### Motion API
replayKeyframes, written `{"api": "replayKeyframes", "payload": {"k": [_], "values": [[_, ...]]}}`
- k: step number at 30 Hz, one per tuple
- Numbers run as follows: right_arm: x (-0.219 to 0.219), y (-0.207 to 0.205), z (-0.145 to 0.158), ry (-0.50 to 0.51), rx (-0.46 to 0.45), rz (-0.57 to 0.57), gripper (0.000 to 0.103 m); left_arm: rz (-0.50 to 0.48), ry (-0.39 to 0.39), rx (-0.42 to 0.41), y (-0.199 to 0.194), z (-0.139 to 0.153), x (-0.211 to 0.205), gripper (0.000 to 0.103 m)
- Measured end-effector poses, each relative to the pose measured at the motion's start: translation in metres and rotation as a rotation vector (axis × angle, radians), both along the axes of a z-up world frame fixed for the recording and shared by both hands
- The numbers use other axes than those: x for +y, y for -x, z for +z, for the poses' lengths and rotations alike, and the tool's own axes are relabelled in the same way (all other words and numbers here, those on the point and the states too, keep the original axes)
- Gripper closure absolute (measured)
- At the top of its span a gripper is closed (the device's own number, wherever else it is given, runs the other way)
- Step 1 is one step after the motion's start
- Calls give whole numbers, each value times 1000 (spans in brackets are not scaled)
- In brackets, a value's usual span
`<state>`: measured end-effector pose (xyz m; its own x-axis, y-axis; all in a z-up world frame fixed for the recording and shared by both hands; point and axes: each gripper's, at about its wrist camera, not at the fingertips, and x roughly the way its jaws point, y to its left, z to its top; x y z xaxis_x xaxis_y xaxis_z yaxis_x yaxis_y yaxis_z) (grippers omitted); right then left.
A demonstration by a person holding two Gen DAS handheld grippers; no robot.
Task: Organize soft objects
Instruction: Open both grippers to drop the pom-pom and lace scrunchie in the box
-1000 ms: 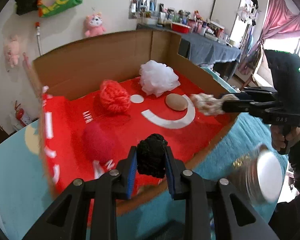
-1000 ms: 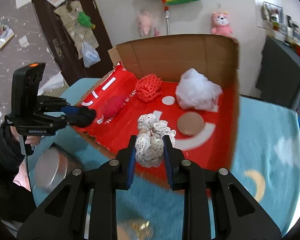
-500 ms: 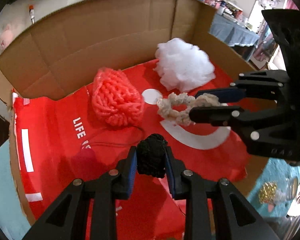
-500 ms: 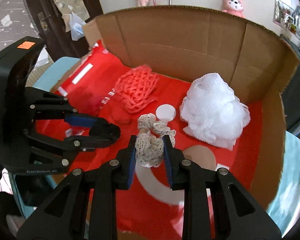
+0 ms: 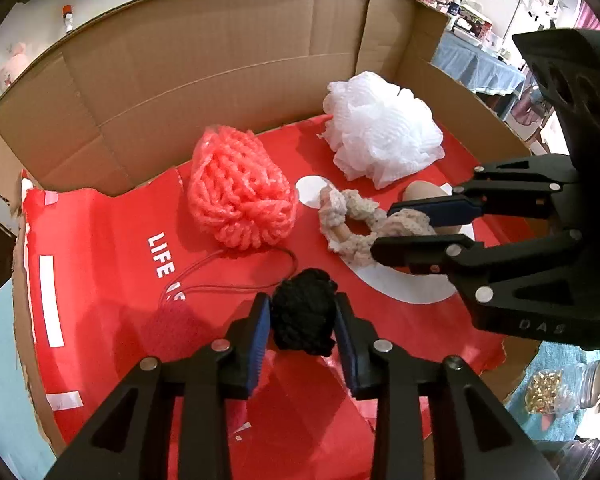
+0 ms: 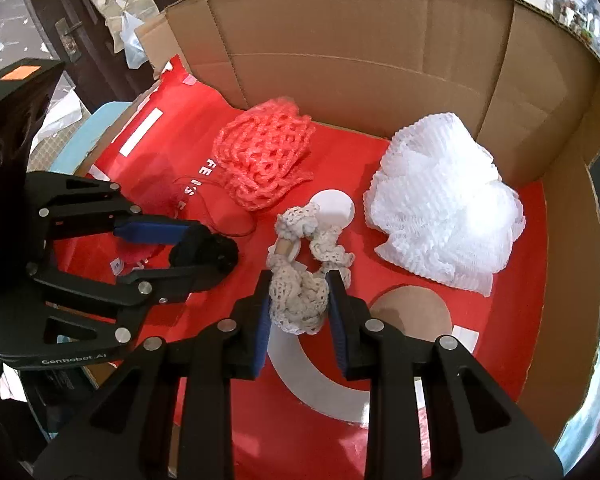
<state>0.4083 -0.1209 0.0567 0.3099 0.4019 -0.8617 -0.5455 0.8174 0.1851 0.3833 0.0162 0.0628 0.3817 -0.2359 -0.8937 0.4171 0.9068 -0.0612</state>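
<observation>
Left wrist view: a second ago both grippers hung at the near rim of the cardboard box (image 5: 228, 60); now both reach well inside, over its red floor. The left gripper (image 5: 303, 322) has the black yarn ball (image 5: 304, 312) between its blue pads; the jaws have just been opening, and whether the pads press it now cannot be told, the ball nearly filling the gap. The right gripper (image 6: 299, 306) is clamped on the cream crochet scrunchie (image 6: 300, 280), whose free loop trails toward the white disc printed mid-floor. The pink yarn bundle (image 5: 240, 196) lies toward the back wall, left of centre; the white mesh puff (image 5: 384, 132) sits toward the back right corner. A dark red soft thing (image 5: 172, 330) beside the left jaw blends into the floor and is hard to make out. A tan rounded thing (image 5: 420, 192) is mostly hidden behind the right gripper. The box's near edge is cut off by the gripper bodies.
</observation>
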Motion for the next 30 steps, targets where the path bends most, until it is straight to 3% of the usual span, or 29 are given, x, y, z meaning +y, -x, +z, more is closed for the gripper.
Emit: {"api": "replayKeyframes", "payload": {"k": [4,10,17,30], "values": [[0,-2,-1,-15,12,-17,77,4,-2,-8,2,1,1,58],[-2,0,-3,-16,15,-22,77,-3,-6,-18,5,2,-1,55],[-3,1,-3,-16,18,-47,74,-3,0,-42,8,8,-3,40],[-16,15,14,-30,-11,-99,74,14,22,-118,29,37,1,24]]}}
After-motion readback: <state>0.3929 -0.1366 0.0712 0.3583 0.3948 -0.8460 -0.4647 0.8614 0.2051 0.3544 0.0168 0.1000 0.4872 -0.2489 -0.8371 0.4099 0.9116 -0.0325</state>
